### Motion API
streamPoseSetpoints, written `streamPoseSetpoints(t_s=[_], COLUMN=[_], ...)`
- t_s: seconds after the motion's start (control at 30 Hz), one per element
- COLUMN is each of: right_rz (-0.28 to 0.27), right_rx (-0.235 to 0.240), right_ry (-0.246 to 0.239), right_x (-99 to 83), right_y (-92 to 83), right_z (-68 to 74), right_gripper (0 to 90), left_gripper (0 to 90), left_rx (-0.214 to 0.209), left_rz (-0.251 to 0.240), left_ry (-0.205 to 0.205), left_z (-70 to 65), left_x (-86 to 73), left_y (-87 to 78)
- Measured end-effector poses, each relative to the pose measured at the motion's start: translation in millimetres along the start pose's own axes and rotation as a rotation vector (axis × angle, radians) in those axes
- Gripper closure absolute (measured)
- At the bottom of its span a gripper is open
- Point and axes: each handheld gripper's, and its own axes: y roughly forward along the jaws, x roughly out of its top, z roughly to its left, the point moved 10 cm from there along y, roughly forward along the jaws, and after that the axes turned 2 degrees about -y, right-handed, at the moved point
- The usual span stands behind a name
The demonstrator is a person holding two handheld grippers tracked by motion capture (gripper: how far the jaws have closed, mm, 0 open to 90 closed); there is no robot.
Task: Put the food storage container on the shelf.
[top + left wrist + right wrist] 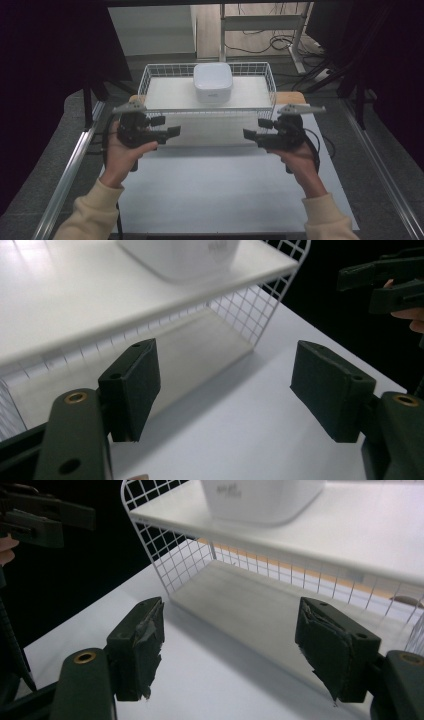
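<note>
A white wire basket [207, 112] stands raised at the far middle of the table, with a white board for its floor. On that board sits a white square container [212, 82] with rounded corners. My left gripper [167, 126] hangs in front of the basket's left corner, jaws open and empty, pointing right. My right gripper [256, 129] mirrors it at the right corner, open and empty, pointing left. In the left gripper view the open gripper [225, 367] frames the basket's mesh [250, 310] and the container [185, 257]. The right gripper view shows its gripper [230, 617] before the mesh [170, 555].
A white mat [220, 185] covers the table between my forearms and the basket. Metal rails [70, 170] run along both sides of the table. Behind the basket are desk legs and cables [280, 42] on the floor. Dark curtains hang at both sides.
</note>
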Motion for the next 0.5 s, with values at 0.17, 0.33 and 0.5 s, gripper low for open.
streamPoseSetpoints(t_s=[0.17, 0.33, 0.5], right_rz=[0.001, 0.011, 0.059], right_rx=[0.006, -0.010, -0.051], right_ry=[0.010, 0.050, 0.091], right_x=[-37.2, -81.0, -123.4], right_y=[-4.6, -8.7, -7.6], right_z=[4.3, -0.6, -13.2], right_gripper=[26.9, 26.3, 26.3], left_gripper=[26.9, 27.1, 27.1], left_rx=[0.006, 0.040, 0.057], left_rz=[0.028, 0.061, 0.092], left_ry=[0.007, -0.006, -0.022], left_z=[-0.9, 11.9, 21.1], left_x=[-37.0, -76.4, -109.3], left_y=[2.7, 7.7, 10.6])
